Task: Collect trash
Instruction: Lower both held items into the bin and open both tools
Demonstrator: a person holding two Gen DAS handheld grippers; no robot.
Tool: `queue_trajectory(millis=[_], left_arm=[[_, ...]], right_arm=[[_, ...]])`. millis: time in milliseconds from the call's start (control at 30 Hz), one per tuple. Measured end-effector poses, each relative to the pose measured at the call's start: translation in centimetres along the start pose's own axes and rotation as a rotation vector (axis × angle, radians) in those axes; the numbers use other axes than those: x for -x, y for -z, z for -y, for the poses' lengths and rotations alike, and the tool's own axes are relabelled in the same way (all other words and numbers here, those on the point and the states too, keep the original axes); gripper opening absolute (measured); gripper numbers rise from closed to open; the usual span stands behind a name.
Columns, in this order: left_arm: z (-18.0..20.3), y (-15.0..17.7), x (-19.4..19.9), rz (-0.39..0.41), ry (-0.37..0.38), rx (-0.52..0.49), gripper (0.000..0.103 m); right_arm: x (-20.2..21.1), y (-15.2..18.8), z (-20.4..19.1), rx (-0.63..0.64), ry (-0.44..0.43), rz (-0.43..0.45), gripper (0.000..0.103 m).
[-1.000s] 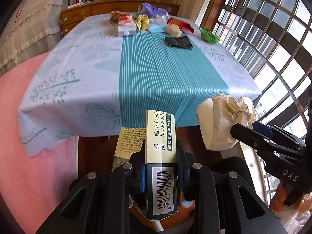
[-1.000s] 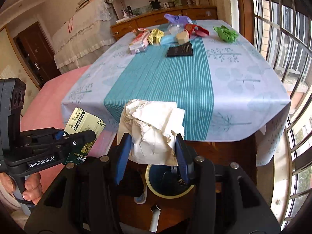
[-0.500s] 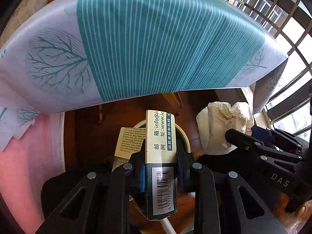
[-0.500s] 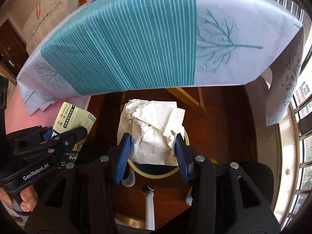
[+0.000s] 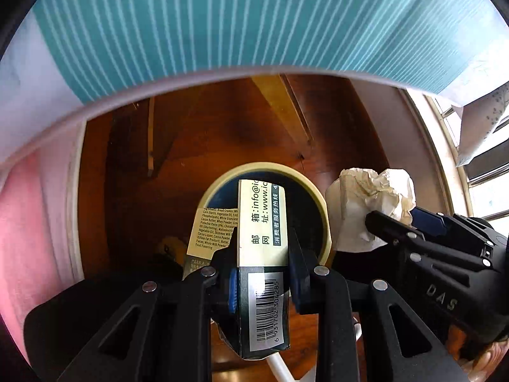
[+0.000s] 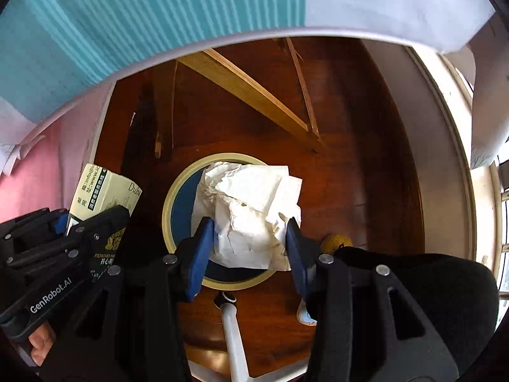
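A striped tablecloth [image 5: 222, 19] hangs over the wood floor [image 6: 366, 127]. Below, a round bin [image 5: 321, 200] stands on the floor. The right gripper [image 6: 248, 242] clamps crumpled paper [image 6: 254, 203] above the bin. The left gripper [image 5: 262, 273], narrowly open, pinches a carton [image 5: 262, 222] over the bin's rim.

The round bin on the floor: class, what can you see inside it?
Only a dark blue inner wall shows inside the bin. The crumpled paper in the right gripper and the box in the left gripper cover its bottom.
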State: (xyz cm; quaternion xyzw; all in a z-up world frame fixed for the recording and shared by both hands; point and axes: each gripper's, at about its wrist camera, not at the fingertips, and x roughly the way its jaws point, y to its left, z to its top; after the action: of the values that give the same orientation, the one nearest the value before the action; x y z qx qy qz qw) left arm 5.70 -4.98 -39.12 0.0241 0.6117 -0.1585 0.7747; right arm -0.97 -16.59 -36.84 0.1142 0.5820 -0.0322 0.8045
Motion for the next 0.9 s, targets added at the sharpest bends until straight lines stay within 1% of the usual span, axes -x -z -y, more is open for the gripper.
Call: queue_trajectory(millis=[133, 267, 400, 600, 733, 833, 867, 900], left_arm=[[-0.8, -0.8, -2.2, -0.032, 0.011, 0.014, 0.024], [-1.8, -1.4, -3.9, -0.058, 0.034, 0.034, 0.024], [-2.5, -1.8, -4.8, -0.075, 0.044, 0.040, 0.024], [-2.7, -1.5, -5.4, -0.106, 0.058, 0.055, 0.024], [-2.8, -1.3, -5.4, -0.115, 0.044, 0.068, 0.025], [-3.1, -1.4, -5.6, -0.118, 0.032, 0.088, 0.034], [-3.1, -1.4, -5.5, -0.118, 0.027, 0.095, 0.043], [-3.3, -1.4, -5.6, -0.121, 0.025, 0.102, 0.055]], right_arm=[[-1.7, -0.7, 1.4, -0.070, -0.016, -0.013, 0.042], [-3.1, -1.0, 2.3, -0.102, -0.032, -0.038, 0.042], [-3.9, -1.2, 2.3, -0.105, -0.041, -0.053, 0.043], [-4.9, -1.1, 1.6, -0.076, -0.061, -0.064, 0.043], [-4.9, -1.0, 1.0, -0.052, -0.077, -0.058, 0.044], [-5.1, -0.9, 0.7, -0.044, -0.096, -0.064, 0.046], [-5.2, -0.9, 0.6, -0.042, -0.103, -0.070, 0.047], [-5.4, -0.9, 0.5, -0.039, -0.110, -0.078, 0.049]])
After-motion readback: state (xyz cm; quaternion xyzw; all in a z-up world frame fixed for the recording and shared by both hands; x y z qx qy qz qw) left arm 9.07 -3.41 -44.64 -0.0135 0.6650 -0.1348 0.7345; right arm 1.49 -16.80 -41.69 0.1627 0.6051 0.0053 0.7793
